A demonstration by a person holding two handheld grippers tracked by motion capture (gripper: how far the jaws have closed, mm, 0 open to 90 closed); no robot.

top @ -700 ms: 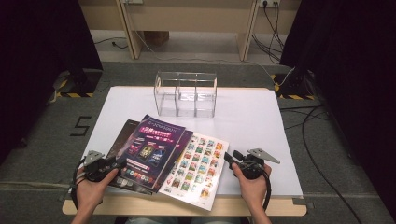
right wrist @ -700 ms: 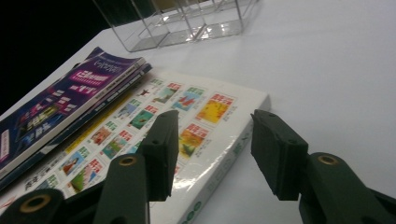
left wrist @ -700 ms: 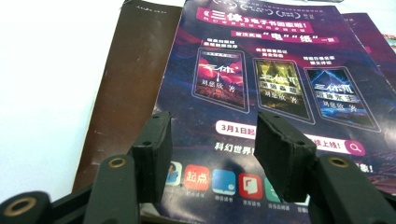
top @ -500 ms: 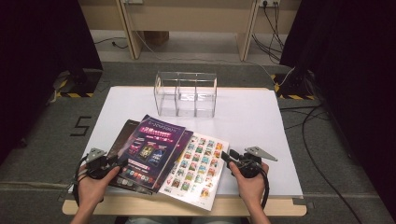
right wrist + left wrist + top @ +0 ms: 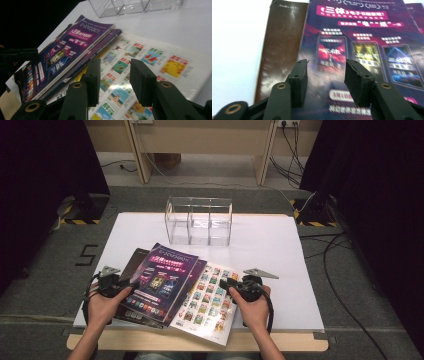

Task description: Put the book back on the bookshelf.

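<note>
While the left gripper [image 5: 131, 284] hangs released over the purple magazine [image 5: 162, 277] at the stack's nine o'clock edge, the right gripper [image 5: 223, 283] sits released at three o'clock above the white picture booklet [image 5: 212, 295]. At twelve o'clock on the white surface [image 5: 280, 250] stands a clear box [image 5: 200, 220].

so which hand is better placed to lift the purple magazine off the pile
Left, probably. The left gripper sits open at the purple magazine's near-left edge, jaws pointing across its cover. The right gripper is open over the white catalogue, apart from the purple one.
</note>
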